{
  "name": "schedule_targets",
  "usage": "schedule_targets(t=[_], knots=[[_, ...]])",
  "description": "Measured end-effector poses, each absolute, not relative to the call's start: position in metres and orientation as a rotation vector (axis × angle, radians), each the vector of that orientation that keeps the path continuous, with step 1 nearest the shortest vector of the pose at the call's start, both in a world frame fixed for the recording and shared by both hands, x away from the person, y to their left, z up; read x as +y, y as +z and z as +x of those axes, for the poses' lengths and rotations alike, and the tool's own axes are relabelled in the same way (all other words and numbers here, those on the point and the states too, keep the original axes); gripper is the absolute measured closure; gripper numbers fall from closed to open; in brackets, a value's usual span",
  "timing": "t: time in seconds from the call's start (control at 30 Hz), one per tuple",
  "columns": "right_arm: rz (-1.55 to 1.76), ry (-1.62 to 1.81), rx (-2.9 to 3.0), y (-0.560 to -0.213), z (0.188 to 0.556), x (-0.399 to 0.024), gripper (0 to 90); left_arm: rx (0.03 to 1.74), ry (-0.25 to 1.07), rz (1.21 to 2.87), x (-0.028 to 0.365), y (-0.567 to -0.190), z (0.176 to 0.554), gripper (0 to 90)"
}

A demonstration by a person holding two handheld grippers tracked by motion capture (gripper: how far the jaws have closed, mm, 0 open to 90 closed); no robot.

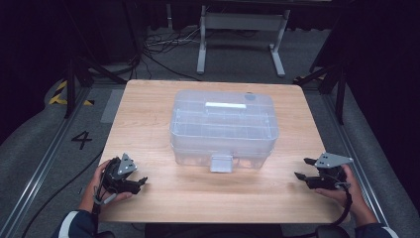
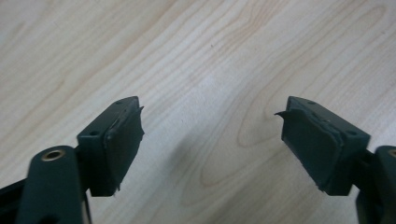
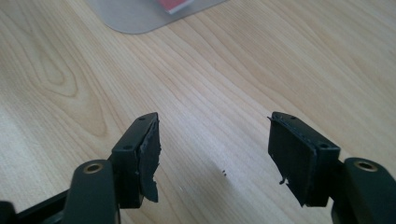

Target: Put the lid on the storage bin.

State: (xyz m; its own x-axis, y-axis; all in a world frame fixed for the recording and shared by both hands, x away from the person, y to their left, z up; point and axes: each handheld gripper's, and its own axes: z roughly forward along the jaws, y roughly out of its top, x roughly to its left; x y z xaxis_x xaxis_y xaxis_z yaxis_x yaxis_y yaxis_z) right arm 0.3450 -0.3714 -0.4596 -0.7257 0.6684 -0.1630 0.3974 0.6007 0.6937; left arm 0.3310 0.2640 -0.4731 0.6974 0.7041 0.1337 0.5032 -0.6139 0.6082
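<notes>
A clear plastic storage box with a closed lid sits in the middle of the wooden tabletop, its grey latch facing the near edge. The left hand-held gripper rests low over the near left corner of the tabletop, held in the person's left hand, well apart from the box. In the left gripper view its jaws stand wide apart with nothing but bare wood between them. The right hand-held gripper sits at the near right edge in the right hand, pointing left toward the box and also apart from it. In the right gripper view its jaws gape wide and empty, and a rounded corner of the box shows at the far edge with something red inside.
</notes>
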Motion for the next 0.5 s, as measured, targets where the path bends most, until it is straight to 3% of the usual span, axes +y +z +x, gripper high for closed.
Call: schedule_targets(t=[0.5], knots=[[1.05, 0.994, 2.347, -0.489, 0.326, -0.394, 27.0, 0.956, 0.362, 2.284, 0.286, -0.487, 0.319, 16.9]])
